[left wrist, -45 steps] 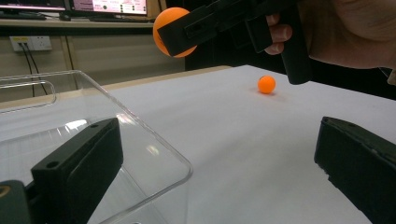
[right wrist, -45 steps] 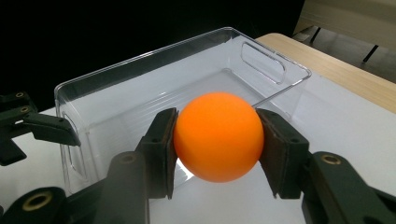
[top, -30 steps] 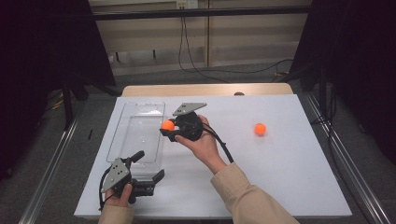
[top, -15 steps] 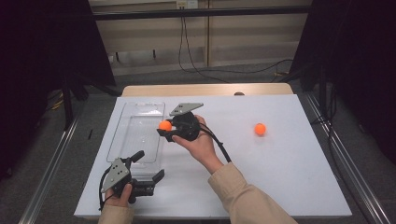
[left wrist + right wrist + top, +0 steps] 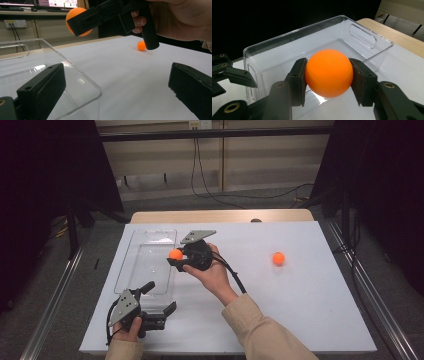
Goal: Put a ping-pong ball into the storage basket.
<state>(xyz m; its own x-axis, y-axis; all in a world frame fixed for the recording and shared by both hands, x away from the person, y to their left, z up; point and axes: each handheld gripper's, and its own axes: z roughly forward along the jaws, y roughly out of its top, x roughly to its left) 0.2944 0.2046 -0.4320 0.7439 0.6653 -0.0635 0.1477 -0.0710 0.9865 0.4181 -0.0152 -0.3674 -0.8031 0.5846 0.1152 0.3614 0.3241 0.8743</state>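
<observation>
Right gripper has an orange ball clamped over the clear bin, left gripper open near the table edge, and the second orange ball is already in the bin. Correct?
Not quite: the second orange ball lies on the white table, right of the clear bin, per the high view. The rest holds: the right gripper clamps an orange ball at the bin, and the left gripper is open.
</observation>
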